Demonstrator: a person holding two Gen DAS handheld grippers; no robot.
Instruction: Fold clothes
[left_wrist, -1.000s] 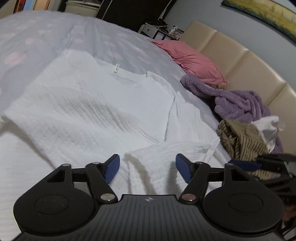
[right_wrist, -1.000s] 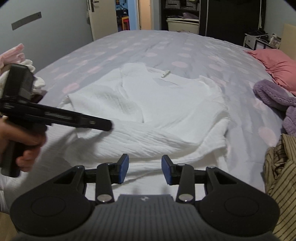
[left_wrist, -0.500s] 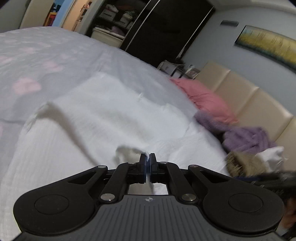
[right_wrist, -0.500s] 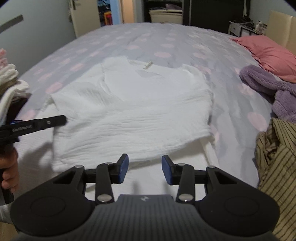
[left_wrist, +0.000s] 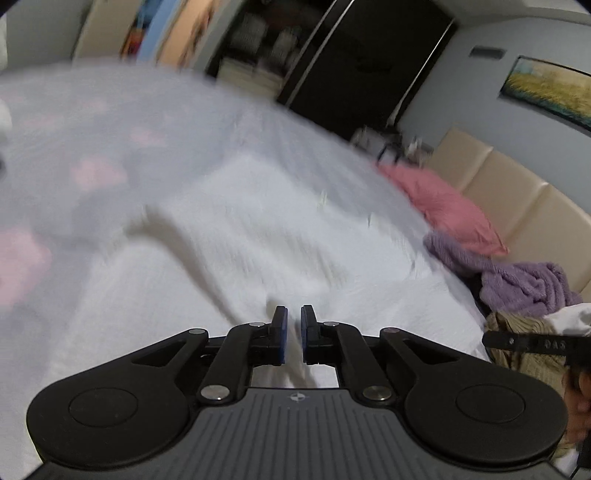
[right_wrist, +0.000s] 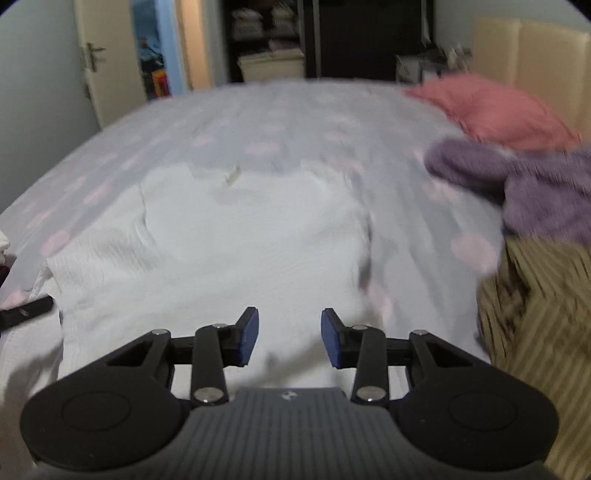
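Note:
A white textured shirt (left_wrist: 258, 229) lies spread on the bed (left_wrist: 92, 122), its neck label away from me. My left gripper (left_wrist: 293, 332) is at the shirt's near edge, with its blue pads almost together and a strip of white cloth in the narrow gap. The left view is blurred by motion. In the right wrist view the same shirt (right_wrist: 240, 240) lies flat, and my right gripper (right_wrist: 290, 338) hangs open just above its near right part, holding nothing.
A pink pillow (right_wrist: 491, 107), a purple fleece garment (right_wrist: 535, 184) and a brown striped garment (right_wrist: 535, 295) lie along the bed's right side by the beige headboard (left_wrist: 517, 192). A hand (left_wrist: 576, 406) holds the other gripper at the right edge. A dark wardrobe stands beyond the bed.
The left gripper shut on the shirt's folded sleeve edge and pulled it across; its pads now stand slightly further apart. The right gripper stayed open and moved in over the shirt.

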